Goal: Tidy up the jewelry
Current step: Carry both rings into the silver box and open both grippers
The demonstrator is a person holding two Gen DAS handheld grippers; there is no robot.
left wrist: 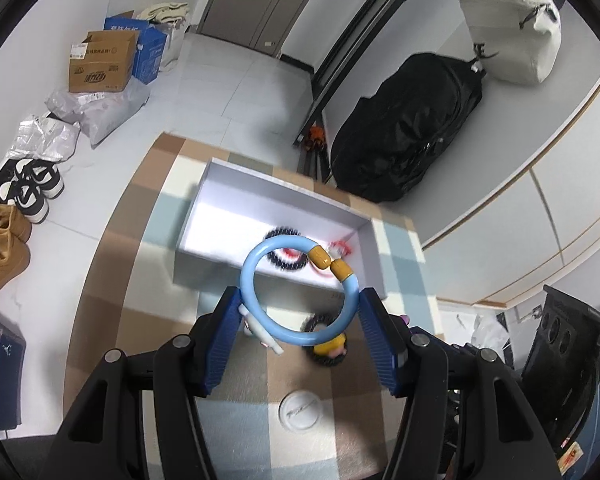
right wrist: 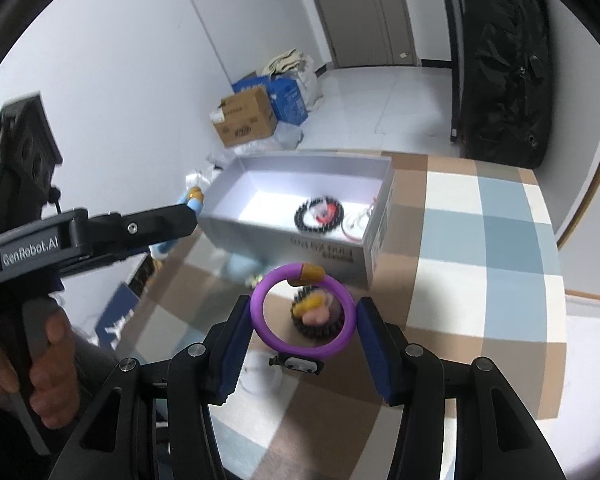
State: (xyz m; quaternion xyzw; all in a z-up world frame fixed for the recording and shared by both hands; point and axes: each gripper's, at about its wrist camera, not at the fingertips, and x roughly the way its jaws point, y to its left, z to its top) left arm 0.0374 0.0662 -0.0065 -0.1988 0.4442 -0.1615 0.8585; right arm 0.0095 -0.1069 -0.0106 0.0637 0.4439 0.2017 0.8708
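Checkered table [left wrist: 112, 320]; both jaws angled down, gripping bracelets.

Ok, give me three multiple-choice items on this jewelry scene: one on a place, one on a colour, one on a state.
1. Where does the black beaded bracelet lie?
A. in the white box
B. on the floor
C. on the black bag

2. What colour is the ring bracelet in the right gripper?
A. green
B. purple
C. red

3. What is the left gripper doing?
A. hanging empty
B. gripping a shoe
C. holding a blue ring bracelet

Key: 1 A, it sits on the box's floor; 2 B, a purple hoop spans the pads; 3 C, the blue hoop sits between its pads.
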